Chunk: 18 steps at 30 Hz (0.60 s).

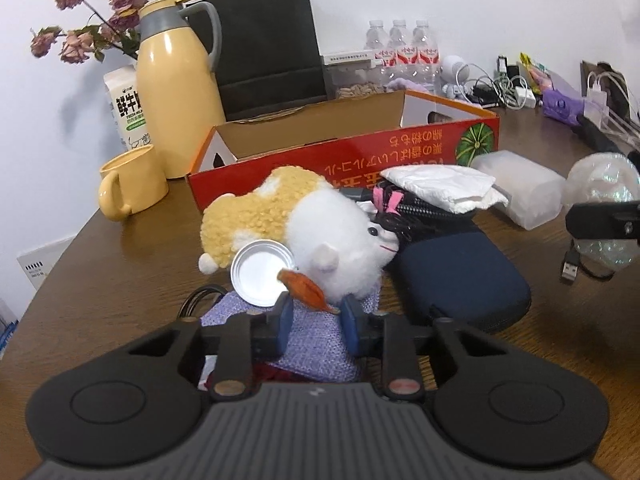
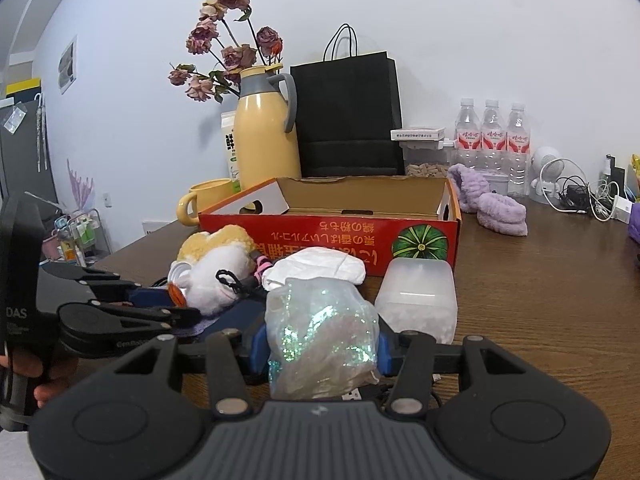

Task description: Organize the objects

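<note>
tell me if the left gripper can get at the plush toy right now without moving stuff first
Probably yes. The plush toy lies just beyond the left gripper, top and near side bare. Only a round metal lid and an orange piece between the pads sit in front, which may need dropping first.
</note>
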{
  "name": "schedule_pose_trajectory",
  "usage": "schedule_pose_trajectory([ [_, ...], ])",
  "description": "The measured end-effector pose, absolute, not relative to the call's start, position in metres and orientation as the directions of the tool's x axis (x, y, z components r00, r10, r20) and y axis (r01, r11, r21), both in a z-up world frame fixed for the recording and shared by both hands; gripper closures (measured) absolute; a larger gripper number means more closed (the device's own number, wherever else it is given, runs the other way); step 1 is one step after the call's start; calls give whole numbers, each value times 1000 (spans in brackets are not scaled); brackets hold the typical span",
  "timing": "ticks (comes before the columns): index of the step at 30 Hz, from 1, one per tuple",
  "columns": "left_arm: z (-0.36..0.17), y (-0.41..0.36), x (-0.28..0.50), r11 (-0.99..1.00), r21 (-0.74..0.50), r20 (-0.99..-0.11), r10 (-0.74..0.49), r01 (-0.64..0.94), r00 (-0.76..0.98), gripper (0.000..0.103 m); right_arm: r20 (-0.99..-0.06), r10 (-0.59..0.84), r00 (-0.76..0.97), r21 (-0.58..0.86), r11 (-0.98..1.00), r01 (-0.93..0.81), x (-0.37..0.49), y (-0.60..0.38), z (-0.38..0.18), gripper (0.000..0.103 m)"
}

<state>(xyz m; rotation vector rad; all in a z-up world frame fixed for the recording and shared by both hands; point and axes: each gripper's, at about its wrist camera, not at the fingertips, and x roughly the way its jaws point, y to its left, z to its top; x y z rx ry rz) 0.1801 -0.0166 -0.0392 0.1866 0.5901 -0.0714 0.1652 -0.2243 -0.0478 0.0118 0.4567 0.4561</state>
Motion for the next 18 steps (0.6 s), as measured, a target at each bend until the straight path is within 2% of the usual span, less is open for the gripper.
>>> schedule_pose_trajectory([
  [18,-14,5,164,997,50,-471,-26,56,882,77,-404,425,810,111,902,-418,169,-224,-44,54],
])
